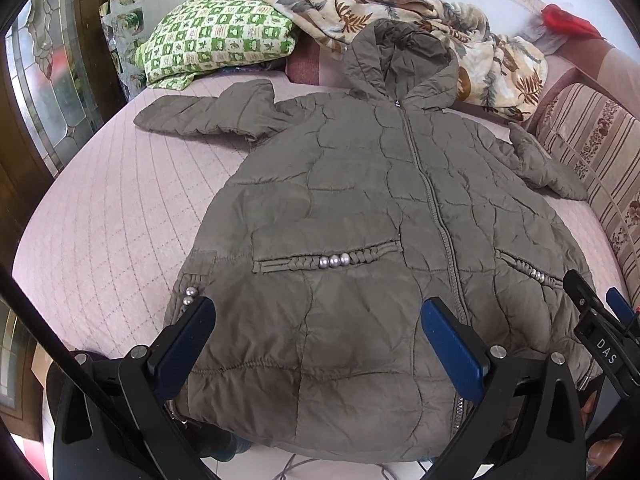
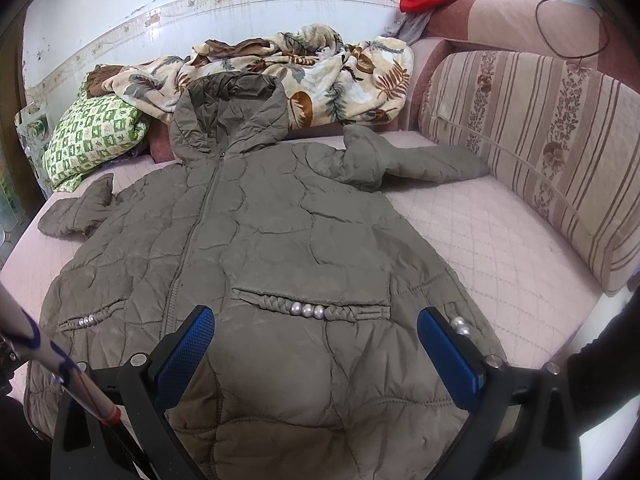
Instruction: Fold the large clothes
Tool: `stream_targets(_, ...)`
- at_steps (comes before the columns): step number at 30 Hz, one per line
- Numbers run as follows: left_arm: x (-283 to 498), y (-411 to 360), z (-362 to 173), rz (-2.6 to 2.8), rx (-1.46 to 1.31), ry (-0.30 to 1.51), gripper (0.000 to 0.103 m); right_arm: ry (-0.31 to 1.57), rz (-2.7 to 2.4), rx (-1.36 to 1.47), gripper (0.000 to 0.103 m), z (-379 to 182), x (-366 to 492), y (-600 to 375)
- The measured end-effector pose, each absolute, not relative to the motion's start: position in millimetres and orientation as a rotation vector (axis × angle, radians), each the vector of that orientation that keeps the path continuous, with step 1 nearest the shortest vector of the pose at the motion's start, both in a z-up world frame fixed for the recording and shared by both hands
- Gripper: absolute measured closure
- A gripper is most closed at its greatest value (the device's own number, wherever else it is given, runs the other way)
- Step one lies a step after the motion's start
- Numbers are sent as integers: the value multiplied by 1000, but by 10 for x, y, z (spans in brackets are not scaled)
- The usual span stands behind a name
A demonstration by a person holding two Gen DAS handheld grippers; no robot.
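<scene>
Jacket lies flat, long axis running hem-to-hood toward frame top; left gripper and right gripper hover wide open and empty over its hem.

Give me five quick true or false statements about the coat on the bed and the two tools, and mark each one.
1. The olive padded coat lies front up with its zip closed. True.
2. Both sleeves are already folded across the chest. False: the left-side sleeve and the other sleeve lie spread out to the sides.
3. The left tool is open, over the hem. True.
4. The right tool is shut on the hood. False: it is open near the hem, and the hood lies at the far end, untouched.
5. A green checked pillow sits beyond the coat, by the leaf-print blanket. True.
</scene>
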State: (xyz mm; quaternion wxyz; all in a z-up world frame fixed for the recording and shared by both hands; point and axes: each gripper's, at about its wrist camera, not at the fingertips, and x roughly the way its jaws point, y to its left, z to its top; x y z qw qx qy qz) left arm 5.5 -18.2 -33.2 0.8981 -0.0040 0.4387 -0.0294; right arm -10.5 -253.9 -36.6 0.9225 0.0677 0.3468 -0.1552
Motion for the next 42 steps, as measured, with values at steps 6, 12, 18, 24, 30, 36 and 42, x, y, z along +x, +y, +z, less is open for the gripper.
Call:
stream_targets(6,87,-160,-386,-52,-16,921,0,723,-325,142,0,-395,-117,-2579)
stream_targets(12,137,-178,-465,-47,-5,933,0,734,-324,149,0,-431,-115,-2618)
stream_targets(18,245,-165,-687,-38,-1,988,0,746,-316,143,0,-463,-115,-2611)
stream_targets(24,331,-137,-941,-22,9,1053,0,756,-307,141,0,-497,-94,-2588)
stream_targets(30,330,-153,-1083,-9,31,1080,0,755,-303,137,0,-499,-94,-2567)
stream_targets(36,342,-182,-1195,6,50,1102,0,753,-303,141,0,-491,-108,-2574)
stream_targets(42,360,-206,-1239,8,75,1122,0,747,-305,146,0,-459,-131,-2595)
